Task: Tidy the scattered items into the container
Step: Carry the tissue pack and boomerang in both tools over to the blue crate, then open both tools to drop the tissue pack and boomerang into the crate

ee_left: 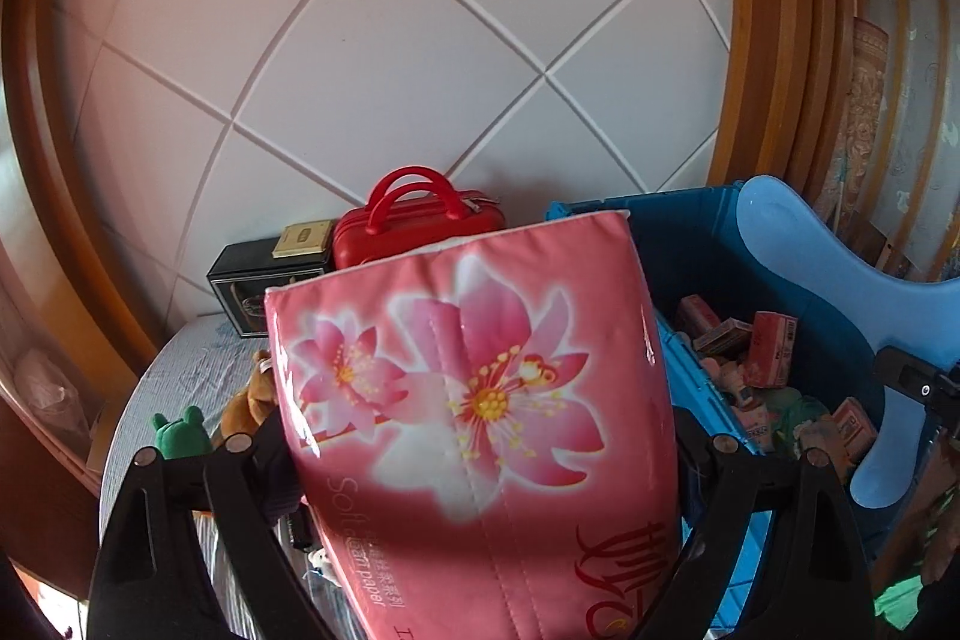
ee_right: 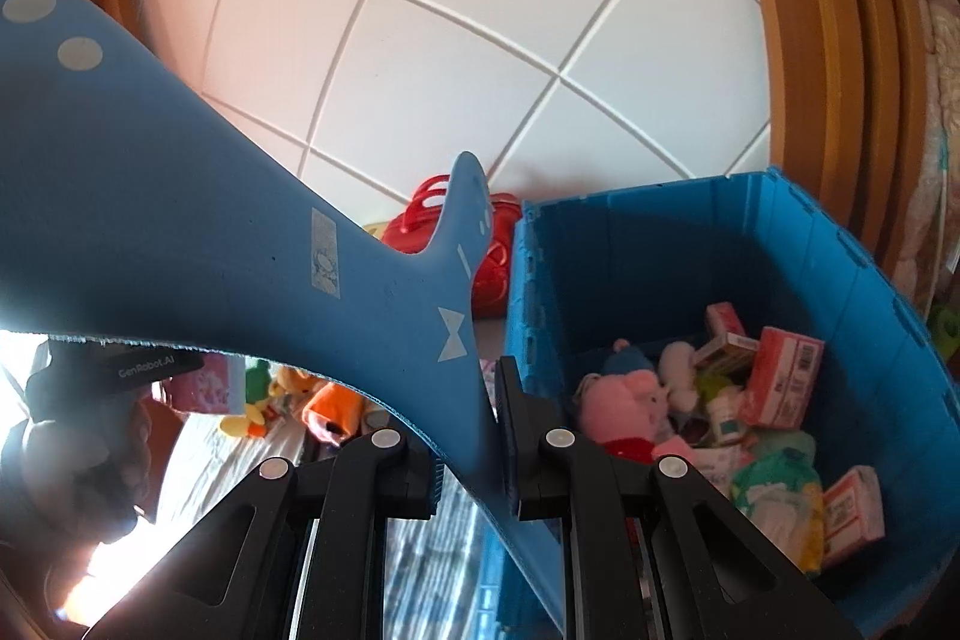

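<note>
A pink tissue pack with a flower print [ee_left: 468, 370] fills the middle of the left wrist view. My left gripper [ee_left: 480, 460] is closed wide on it, a finger against each side. A flat blue whale-shaped board [ee_right: 180, 220] is clamped between the pads of my right gripper [ee_right: 474, 466] and sticks up to the left; the same board [ee_left: 840, 292] hangs over the crate in the left wrist view. The blue crate [ee_right: 660, 268] stands to the right, holding a pink plush [ee_right: 624, 400], small pink boxes [ee_right: 780, 376] and packets. The pack sits just left of the crate's wall [ee_left: 690, 244].
A red mini suitcase [ee_left: 414, 226] and a black box [ee_left: 252, 280] stand against the white padded headboard. A green frog toy [ee_left: 180, 433], a brown plush [ee_left: 249, 400] and orange and yellow plush toys [ee_right: 324, 400] lie on the bedsheet. Wooden frames border both sides.
</note>
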Motion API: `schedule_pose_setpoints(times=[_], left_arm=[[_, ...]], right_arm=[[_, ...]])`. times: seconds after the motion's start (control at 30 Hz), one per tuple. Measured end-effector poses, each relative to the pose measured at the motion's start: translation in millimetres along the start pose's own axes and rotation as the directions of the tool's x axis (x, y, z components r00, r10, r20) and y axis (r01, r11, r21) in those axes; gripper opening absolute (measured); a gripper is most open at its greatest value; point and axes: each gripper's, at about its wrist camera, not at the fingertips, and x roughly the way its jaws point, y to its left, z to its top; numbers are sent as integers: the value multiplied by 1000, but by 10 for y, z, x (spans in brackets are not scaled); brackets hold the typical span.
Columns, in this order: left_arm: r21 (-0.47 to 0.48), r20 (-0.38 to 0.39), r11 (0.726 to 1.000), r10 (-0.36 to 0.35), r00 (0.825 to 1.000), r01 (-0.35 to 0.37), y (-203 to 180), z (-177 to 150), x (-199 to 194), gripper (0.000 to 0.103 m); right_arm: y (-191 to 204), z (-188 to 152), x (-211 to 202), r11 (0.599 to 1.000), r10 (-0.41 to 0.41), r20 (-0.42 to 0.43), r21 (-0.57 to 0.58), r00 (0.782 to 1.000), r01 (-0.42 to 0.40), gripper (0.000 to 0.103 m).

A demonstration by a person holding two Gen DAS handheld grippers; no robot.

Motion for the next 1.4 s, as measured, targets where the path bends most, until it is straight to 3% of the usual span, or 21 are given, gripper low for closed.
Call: schedule_pose_setpoints(times=[0.5,0.77,0.93,0.97,1.03,1.07,1.1,1.4], left_arm=[[142,-36,979,-145,989,149,-1442,304,402,92],[187,-60,963,-189,980,197,-1963,494,676,92],[169,-67,957,-228,971,236,-2083,620,791,93],[154,-79,954,-246,966,256,-2091,652,827,96],[147,-103,956,-241,965,254,-2092,691,890,99],[150,-96,960,-225,970,237,-2080,693,896,102],[150,-87,962,-216,972,227,-2061,697,895,102],[109,-101,977,-174,980,185,-1753,553,923,102]], right_arm=[[-1235,-45,-304,982,-151,-25,113,988,153,14],[-1674,-45,-249,967,-191,-55,160,980,198,14],[-1833,-6,-166,960,-219,-61,165,974,227,15],[-1862,13,-151,955,-242,-55,165,969,248,18],[-1893,61,-123,944,-285,-48,159,957,289,68],[-1911,78,-122,943,-288,-36,166,957,290,99],[-1920,89,-142,943,-285,-14,173,958,283,103],[-1967,71,-88,952,-232,-36,195,972,234,103]])
